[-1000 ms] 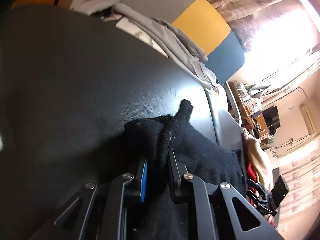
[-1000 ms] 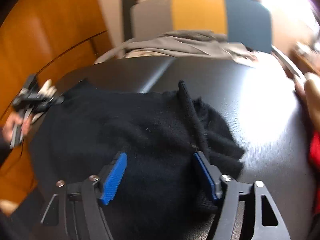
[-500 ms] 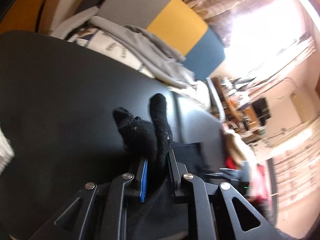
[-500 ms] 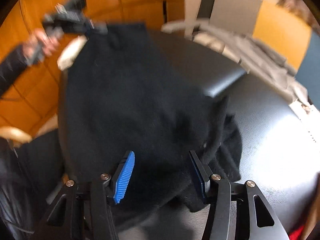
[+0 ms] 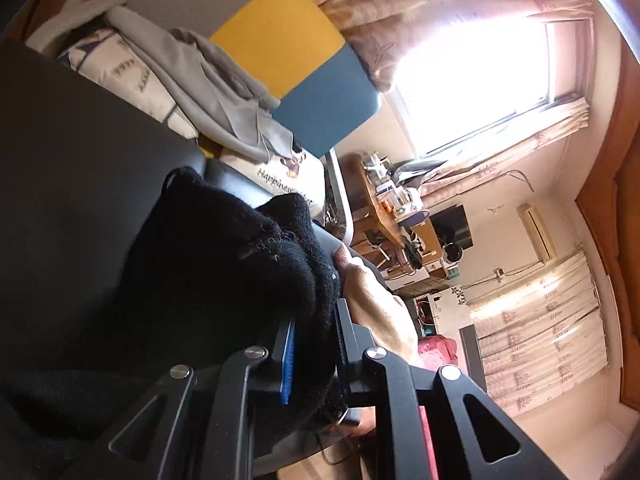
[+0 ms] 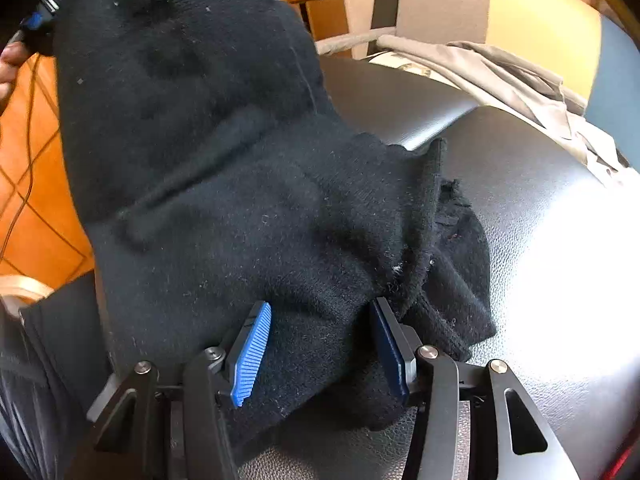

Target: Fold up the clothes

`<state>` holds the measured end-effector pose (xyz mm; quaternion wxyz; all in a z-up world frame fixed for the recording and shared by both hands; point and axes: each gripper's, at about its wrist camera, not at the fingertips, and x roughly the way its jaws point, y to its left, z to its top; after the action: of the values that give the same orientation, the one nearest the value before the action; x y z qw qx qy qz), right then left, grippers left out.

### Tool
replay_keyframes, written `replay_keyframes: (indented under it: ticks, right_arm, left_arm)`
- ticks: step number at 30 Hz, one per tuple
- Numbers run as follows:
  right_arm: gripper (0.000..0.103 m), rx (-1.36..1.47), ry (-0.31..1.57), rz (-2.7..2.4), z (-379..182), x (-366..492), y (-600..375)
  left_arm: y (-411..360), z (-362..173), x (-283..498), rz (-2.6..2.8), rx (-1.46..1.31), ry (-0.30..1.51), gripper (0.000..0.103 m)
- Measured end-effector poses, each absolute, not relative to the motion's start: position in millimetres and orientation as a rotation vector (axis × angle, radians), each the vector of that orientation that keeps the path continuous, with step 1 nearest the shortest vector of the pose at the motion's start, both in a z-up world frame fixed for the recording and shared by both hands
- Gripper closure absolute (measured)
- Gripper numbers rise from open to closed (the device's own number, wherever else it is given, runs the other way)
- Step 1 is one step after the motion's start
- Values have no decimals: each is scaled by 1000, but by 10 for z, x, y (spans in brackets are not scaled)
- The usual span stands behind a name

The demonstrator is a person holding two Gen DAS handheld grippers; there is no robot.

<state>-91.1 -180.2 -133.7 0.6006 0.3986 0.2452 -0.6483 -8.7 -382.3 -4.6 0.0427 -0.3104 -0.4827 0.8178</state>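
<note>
- A black knitted garment (image 6: pixel 224 184) drapes over the black leather surface (image 6: pixel 540 240), one part lifted above its left edge.
- The left gripper (image 5: pixel 314 344) is clamped on its fabric; the right gripper (image 6: pixel 320 344) straddles a fold, jaws apart.
- Grey clothes (image 5: pixel 208 92) lie along the far edge, with pink curtains (image 5: pixel 440 12) flanking a bright window (image 5: pixel 472 80).

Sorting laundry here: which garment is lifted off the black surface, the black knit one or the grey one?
The black knit garment, pinched up by the left claw; the grey garment lies draped at the back.

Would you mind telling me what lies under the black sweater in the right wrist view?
The black sweater drapes over a black leather surface, visible bare to its right. Whatever lies directly beneath the fabric is covered and cannot be seen.
</note>
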Motion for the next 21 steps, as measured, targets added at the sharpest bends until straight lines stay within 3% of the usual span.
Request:
replay_keyframes:
  ticks: [16,19,21]
  right_arm:
    - [51,918,335,-1540,-1440,-929,-1550]
    - [51,911,326,-1546,-1453,-902,-1526]
    - [51,899,344,-1550,-1460,-883,-1511]
  left_arm:
    - [-3023,-1326,-991,2335,-1295,-1724,87]
    - [-2953,-1353,-1019,2264,-1327,-1745,78]
    - [-2915,-1250,-1028,2210,-1301,-1751,78]
